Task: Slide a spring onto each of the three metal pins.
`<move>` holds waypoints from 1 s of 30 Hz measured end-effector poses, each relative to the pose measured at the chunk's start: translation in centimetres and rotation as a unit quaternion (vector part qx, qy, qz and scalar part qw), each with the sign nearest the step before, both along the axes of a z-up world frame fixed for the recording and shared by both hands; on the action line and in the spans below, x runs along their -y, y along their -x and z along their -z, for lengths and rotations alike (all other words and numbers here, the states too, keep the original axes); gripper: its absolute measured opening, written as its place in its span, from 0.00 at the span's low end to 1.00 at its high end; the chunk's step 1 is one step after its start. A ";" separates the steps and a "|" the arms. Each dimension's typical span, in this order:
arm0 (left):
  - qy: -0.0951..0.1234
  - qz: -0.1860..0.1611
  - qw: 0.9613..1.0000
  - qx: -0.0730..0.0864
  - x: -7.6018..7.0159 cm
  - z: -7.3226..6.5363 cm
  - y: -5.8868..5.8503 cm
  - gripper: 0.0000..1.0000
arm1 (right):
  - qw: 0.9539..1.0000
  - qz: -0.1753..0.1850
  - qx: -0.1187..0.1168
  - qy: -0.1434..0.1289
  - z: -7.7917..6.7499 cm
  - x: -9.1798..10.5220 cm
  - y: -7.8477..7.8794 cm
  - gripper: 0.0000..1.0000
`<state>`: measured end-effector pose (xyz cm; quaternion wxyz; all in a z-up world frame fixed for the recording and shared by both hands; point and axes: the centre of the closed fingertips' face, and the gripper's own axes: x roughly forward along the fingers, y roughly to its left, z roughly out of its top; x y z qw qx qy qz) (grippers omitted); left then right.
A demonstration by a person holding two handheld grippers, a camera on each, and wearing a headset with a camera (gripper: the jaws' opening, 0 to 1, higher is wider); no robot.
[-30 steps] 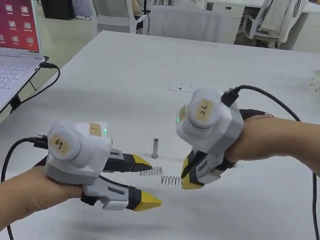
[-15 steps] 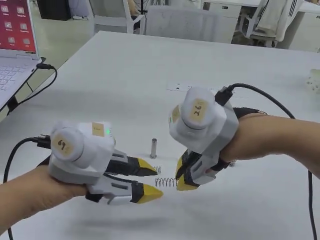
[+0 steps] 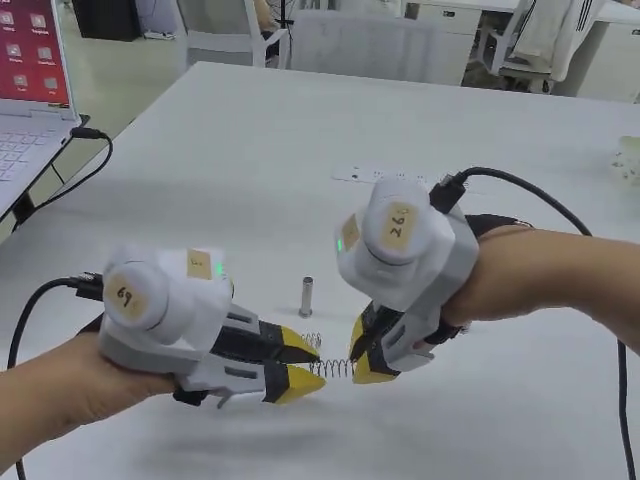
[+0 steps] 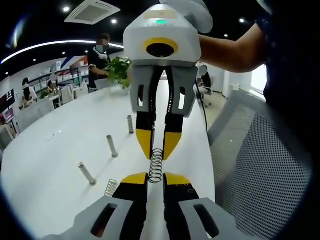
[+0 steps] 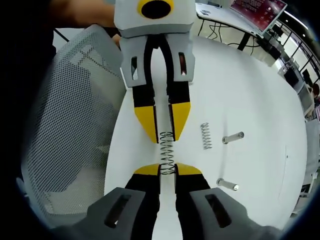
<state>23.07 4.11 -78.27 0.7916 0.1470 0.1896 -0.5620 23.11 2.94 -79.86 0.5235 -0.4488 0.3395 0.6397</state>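
Note:
A thin metal spring is stretched between both grippers just above the white table. My right gripper pinches its right end, and my left gripper pinches its left end. The left gripper view has the spring running from my left gripper to the right gripper. In the right gripper view the spring runs from my right gripper to the left gripper. Three upright metal pins stand in a row, one of them just behind the jaws. A second spring lies loose beside them.
An open laptop and its black cable sit at the table's far left. A white power strip lies beyond the pins. The right gripper's cable trails over a forearm. Chairs stand behind the table.
My left gripper has moved right to the spring's free end and its jaws have come together on it. My right gripper has shifted slightly left, still holding the spring.

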 end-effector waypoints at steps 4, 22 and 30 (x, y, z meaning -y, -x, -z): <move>-0.004 0.007 1.000 0.001 0.1 0.1 0.2 0.03 | 1.000 -0.004 -0.002 0.002 0.0 0.1 0.3 0.08; -0.005 0.017 1.000 0.002 0.1 -0.1 0.7 0.02 | 1.000 0.010 -0.018 -0.007 0.0 0.3 0.7 0.09; 0.004 0.013 1.000 0.007 0.1 -0.8 0.8 0.02 | 0.999 0.015 -0.026 -0.010 0.5 0.2 0.8 0.11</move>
